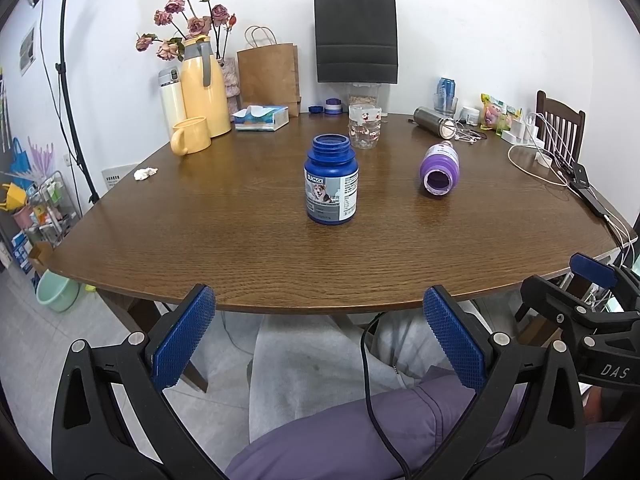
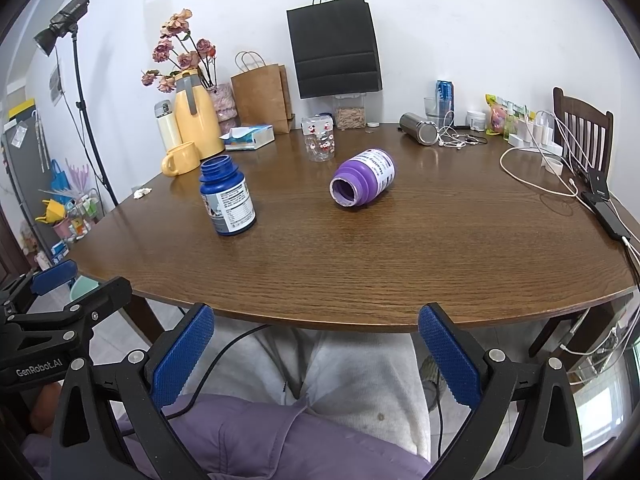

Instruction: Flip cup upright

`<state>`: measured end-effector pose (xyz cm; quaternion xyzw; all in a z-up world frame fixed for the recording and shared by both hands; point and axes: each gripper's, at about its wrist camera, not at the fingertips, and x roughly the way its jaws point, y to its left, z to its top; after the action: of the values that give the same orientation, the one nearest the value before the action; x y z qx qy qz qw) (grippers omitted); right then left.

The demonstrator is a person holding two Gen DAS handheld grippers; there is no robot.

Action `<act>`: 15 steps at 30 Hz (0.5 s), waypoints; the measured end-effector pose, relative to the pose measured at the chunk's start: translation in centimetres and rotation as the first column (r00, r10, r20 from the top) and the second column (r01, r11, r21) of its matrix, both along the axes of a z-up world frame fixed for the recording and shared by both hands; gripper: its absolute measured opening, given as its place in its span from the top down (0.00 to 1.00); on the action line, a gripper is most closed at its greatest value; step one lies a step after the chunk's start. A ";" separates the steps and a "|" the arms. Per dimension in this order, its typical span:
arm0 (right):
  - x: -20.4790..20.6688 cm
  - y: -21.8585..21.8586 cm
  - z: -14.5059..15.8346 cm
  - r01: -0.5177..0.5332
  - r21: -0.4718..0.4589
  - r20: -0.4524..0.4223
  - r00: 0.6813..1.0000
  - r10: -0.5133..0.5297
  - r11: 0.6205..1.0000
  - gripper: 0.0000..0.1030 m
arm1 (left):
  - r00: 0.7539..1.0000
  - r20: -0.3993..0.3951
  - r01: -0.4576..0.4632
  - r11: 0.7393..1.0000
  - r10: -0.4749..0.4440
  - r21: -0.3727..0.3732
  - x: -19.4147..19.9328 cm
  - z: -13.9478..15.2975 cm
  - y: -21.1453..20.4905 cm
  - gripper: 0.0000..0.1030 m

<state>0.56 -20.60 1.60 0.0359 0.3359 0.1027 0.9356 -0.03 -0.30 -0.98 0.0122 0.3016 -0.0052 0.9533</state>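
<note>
A purple bottle (image 1: 440, 169) (image 2: 363, 182) lies on its side on the brown table (image 1: 280, 256) (image 2: 400, 248), its open mouth facing me. A blue bottle (image 1: 331, 180) (image 2: 228, 197) stands upright with no lid, left of the purple one. A clear printed cup (image 1: 364, 126) (image 2: 319, 137) stands upright farther back. My left gripper (image 1: 319, 334) is open, held off the near table edge over a person's lap. My right gripper (image 2: 316, 350) is open too, likewise short of the table edge. Each gripper shows at the side of the other's view.
At the back stand a yellow jug (image 1: 204, 88), a yellow mug (image 1: 190, 135), a tissue box (image 1: 262, 117), paper bags (image 1: 356, 36) and a steel flask lying down (image 1: 434, 121). Cables and chargers (image 1: 560, 168) crowd the right edge. A crumpled tissue (image 1: 145, 173) lies at the left.
</note>
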 end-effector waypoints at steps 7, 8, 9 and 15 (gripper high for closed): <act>0.1 -0.1 0.1 0.001 0.002 -0.001 1.000 -0.001 1.000 0.00 | 1.000 -0.002 -0.001 1.000 0.001 -0.001 0.0 0.1 0.1 0.00; 0.1 -0.1 0.0 0.001 0.001 -0.002 1.000 -0.001 1.000 0.00 | 1.000 -0.003 -0.001 1.000 0.001 -0.003 0.1 0.2 0.3 0.00; 0.1 -0.1 0.1 0.001 0.002 -0.002 1.000 -0.001 1.000 0.00 | 1.000 -0.003 -0.001 1.000 0.001 -0.003 0.1 0.2 0.3 0.00; 0.1 -0.1 0.1 0.002 0.002 -0.003 1.000 -0.002 1.000 0.00 | 1.000 -0.005 0.000 1.000 0.000 -0.003 0.2 0.3 0.3 0.00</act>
<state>0.69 -20.73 1.67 0.0372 0.3369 0.1020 0.9352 0.12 0.03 -0.72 0.0109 0.3039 -0.0057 0.9526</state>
